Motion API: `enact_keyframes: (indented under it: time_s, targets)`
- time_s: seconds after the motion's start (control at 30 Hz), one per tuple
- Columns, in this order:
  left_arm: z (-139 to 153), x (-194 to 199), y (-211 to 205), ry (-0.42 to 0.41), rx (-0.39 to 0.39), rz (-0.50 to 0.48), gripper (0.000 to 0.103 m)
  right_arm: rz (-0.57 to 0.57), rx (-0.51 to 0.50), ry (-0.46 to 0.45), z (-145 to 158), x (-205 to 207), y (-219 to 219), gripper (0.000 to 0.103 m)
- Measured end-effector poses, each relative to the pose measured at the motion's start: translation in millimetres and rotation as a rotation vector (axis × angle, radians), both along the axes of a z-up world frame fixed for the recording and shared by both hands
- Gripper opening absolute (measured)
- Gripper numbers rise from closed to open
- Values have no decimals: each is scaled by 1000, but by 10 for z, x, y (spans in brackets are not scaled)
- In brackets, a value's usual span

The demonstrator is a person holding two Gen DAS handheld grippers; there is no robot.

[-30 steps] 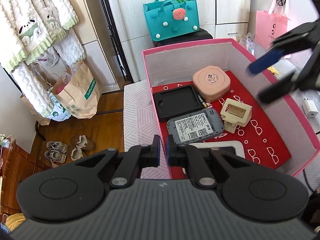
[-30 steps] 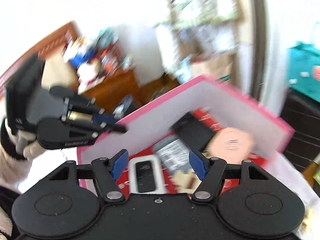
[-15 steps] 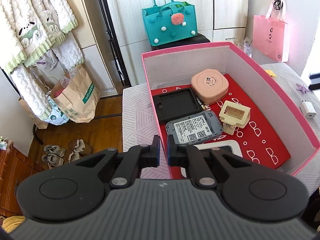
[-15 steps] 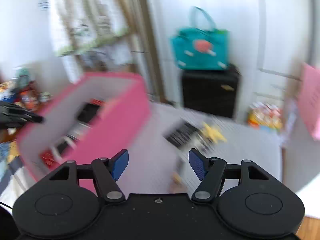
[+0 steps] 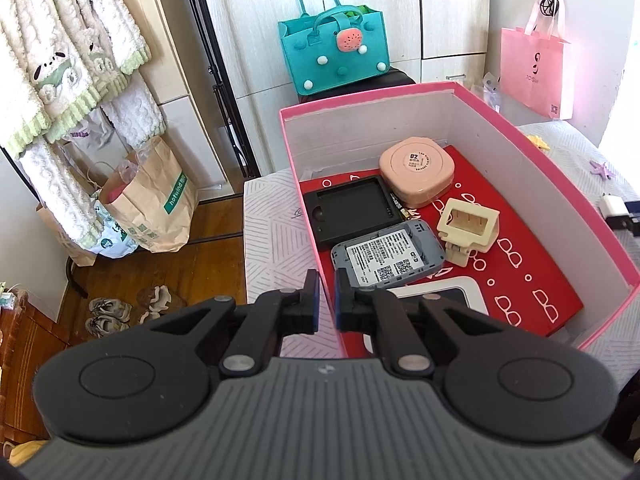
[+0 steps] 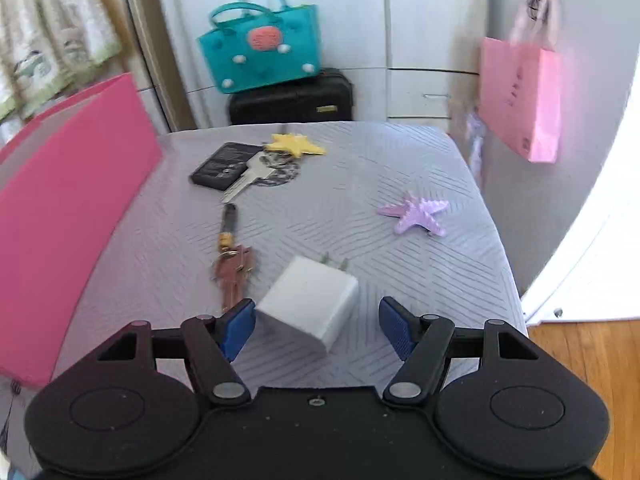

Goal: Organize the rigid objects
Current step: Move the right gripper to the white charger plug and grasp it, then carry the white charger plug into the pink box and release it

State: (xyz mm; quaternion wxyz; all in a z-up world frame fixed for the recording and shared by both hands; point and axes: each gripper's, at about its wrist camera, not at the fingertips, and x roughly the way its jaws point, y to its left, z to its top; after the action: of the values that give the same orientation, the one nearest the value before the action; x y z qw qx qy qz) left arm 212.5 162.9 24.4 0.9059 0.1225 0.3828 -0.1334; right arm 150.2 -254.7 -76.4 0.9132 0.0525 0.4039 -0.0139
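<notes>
My left gripper (image 5: 326,304) is shut on the near-left wall of the pink box (image 5: 368,98). Inside on the red lining lie a round pink case (image 5: 416,176), a black tray (image 5: 348,208), a grey device with a label (image 5: 388,256), a cream holder (image 5: 468,228) and a white-framed device (image 5: 440,292). To the right of the box (image 6: 68,200), my right gripper (image 6: 316,326) stands open low over the table. A white plug charger (image 6: 310,306) sits between its blue pads, close to the left one, ungripped.
On the grey tablecloth (image 6: 400,280) lie brown keys on a strap (image 6: 234,272), a silver key (image 6: 248,176), a black card (image 6: 224,164), a yellow starfish (image 6: 294,145) and a purple starfish (image 6: 416,216). A teal bag (image 6: 260,52) sits on a black case behind.
My right gripper swung away from above the box to the table on its right and came down around the white charger. The left gripper kept its hold on the box wall.
</notes>
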Motion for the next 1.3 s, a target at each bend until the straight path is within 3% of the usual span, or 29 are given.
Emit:
enact_keyframes:
  time_s: [0.1,0.17,0.27,0.67,0.9,1.1,1.3]
  targets:
    - [5,11,3,5,0,-4,6,-27,14,-12,-11,28,29,72]
    - [-6,5,-10,4,0,-6,6,-47,-16,-12,-7,0,68,60]
    - [-9,7,-13,6,-4,-5,6,-51,-22,-18,1,-59,79,58]
    - [-24,9,-25,9,-2,-9,6,-11,78,-28,152,-67,-20,57]
    - [-25,7,-21,11,-5,-6,6,164,91,-111,630,-40,229,57]
    - [-18,3,7,16,-9,4,6,496,185,-183,1106,1,770,57]
    - [-2,5,24,18,-13,13,6,805,145,-76,1184,189,1590,57]
